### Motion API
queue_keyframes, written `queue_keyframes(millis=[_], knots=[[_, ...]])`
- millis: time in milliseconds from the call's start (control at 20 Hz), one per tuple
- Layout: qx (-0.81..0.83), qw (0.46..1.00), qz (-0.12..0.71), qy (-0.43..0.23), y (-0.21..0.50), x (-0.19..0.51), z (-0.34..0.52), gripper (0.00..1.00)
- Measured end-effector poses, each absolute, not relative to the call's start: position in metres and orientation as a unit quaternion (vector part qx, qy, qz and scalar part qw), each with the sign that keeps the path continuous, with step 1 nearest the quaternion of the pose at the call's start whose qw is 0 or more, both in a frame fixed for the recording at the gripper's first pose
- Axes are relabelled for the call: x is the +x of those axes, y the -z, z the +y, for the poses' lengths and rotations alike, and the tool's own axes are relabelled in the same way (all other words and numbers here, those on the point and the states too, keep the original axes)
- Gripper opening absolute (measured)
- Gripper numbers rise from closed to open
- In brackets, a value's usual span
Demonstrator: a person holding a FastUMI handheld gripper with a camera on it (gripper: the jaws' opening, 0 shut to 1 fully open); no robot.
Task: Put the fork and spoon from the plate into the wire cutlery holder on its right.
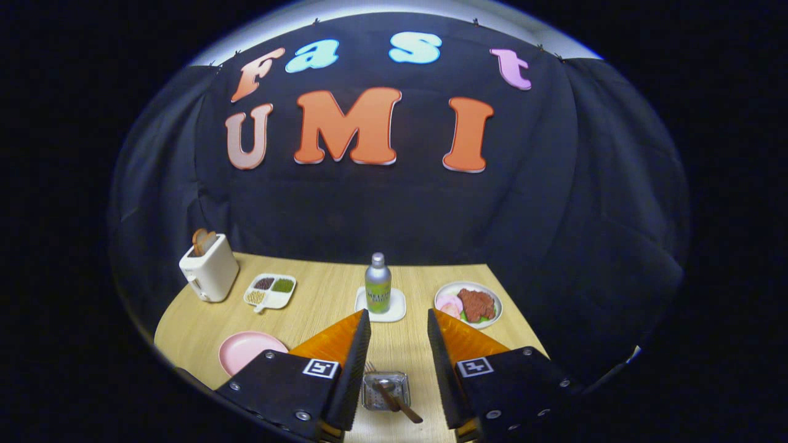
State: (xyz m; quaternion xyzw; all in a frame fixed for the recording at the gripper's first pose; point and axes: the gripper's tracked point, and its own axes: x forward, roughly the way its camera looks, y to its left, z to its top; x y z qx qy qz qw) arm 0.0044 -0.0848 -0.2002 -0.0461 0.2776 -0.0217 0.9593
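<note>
Black cloth drapes the booth's back and sides behind a pale wood-grain table [332, 289] with a rounded near-left corner. On its far left corner stands a cream plastic toaster [209, 268] with a brown slice of toast [203, 241] poking from its slot. Right of it lies a white three-part dish [271, 290] holding dark, green and tan fillings. At the middle of the far side a silver bottle with a green label [378, 283] stands upright on a square white coaster [394, 312]; the label's writing is too small to read. Further right sits a round white plate of red meat, pink slices and some green [469, 304].

Nearer, a plain pink round plate [245, 348] lies just left of the gripper's left finger, which partly hides it. The gripper [399, 351] stands with its fingers spread wide, holding nothing; each finger body carries a square black-and-white marker tag.

Between the fingers and below them sits the square metal wire cutlery holder [385, 394], to the right of the pink plate. A brown-handled spoon [397, 399] leans in it, handle tilted out toward the near right. Silver fork tines [370, 368] show at the holder's far-left edge; whether the fork stands inside the holder cannot be told.
</note>
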Motion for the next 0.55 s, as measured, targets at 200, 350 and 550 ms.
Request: queue_keyframes(millis=[200,350,550], knots=[[-0.047,0.981,0.188,0.02,0.151,0.024,-0.077,0.75],[-0.038,0.991,0.124,0.014,0.11,0.03,-0.065,0.82],[-0.022,0.998,0.06,0.008,0.07,0.035,-0.057,0.86]])
